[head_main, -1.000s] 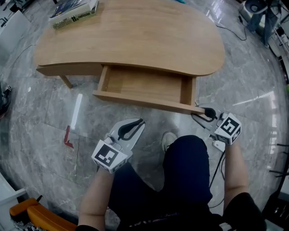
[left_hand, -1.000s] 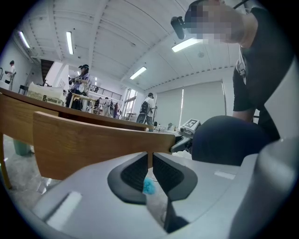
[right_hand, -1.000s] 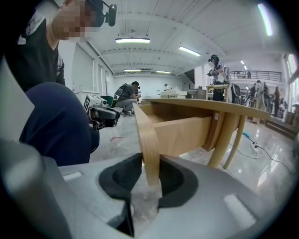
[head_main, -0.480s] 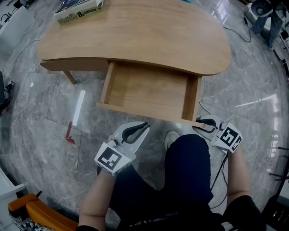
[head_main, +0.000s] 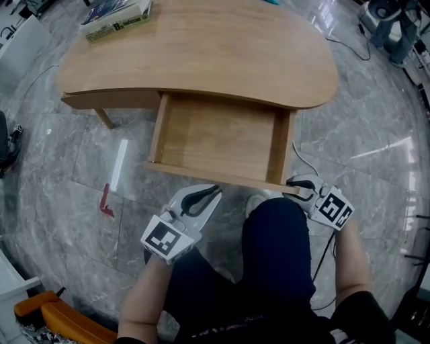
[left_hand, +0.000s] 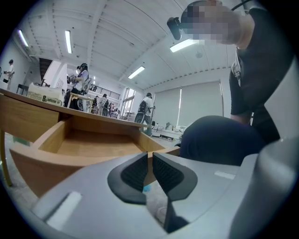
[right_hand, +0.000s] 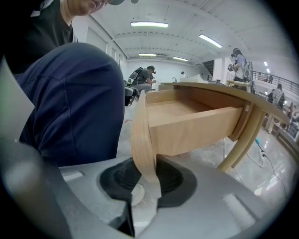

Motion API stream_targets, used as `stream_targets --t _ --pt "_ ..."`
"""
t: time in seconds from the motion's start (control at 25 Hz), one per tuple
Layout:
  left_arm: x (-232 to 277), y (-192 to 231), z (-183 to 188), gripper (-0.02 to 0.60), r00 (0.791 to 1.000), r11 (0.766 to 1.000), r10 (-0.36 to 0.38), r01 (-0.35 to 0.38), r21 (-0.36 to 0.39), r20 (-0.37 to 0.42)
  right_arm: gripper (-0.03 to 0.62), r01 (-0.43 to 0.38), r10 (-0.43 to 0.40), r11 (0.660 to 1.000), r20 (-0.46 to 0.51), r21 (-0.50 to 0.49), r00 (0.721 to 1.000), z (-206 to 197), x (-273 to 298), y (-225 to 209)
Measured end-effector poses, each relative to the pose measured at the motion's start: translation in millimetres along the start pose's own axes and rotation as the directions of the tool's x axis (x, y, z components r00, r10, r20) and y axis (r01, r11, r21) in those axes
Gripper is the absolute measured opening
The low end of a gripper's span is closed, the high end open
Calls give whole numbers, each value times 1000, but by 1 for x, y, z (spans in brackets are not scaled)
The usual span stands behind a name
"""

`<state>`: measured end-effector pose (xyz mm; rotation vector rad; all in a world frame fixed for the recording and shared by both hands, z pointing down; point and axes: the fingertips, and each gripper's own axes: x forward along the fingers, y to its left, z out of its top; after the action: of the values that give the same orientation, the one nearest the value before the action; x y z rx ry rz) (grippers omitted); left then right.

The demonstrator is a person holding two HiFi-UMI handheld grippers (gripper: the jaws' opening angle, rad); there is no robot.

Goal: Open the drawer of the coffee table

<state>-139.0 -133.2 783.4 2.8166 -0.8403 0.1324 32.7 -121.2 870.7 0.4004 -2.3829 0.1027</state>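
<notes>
A kidney-shaped wooden coffee table (head_main: pixel 201 54) is seen across the upper half of the head view, standing on a grey marble floor (head_main: pixel 60 175). Its drawer (head_main: pixel 215 138) is pulled well out towards the lower edge of the frame. The drawer's bare wooden bottom is exposed, and nothing is seen lying in it. A stack of books (head_main: pixel 117 15) is placed on the tabletop at the upper left.

The right gripper (head_main: pixel 297 190) is held at the lower right of the drawer, just right of the person's dark-trousered knee (head_main: pixel 275 242). In the right gripper view its jaws (right_hand: pixel 142 175) are seen clamped on the end of the drawer front (right_hand: pixel 140 135). The thin curved panel is gripped between the two black pads. These jaws have just been closing, with that panel between them.

The left gripper (head_main: pixel 205 195) is held below the middle of the drawer front (head_main: pixel 215 176), close to it but not touching. In the left gripper view its pads (left_hand: pixel 135 172) are drawn almost together, with only a thin slit left between them, and nothing is held there. The open drawer is seen beyond them at the left.

An orange object (head_main: pixel 40 312) is visible at the lower left corner of the head view.
</notes>
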Motion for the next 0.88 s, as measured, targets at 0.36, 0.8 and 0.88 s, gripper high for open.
stream_targets --t 0.36,0.8,0.88 --pt "-6 -3 3 38 1000 1000 9 -9 3 10 107 16 -18 998 34 62 999 -3 0 5" --pt "-10 9 15 16 998 999 36 -36 -7 49 2 110 -208 956 364 272 908 90 -82 -8" --pt "-9 10 19 6 997 999 49 -49 -4 57 2 147 -244 952 375 270 894 106 -85 -17"
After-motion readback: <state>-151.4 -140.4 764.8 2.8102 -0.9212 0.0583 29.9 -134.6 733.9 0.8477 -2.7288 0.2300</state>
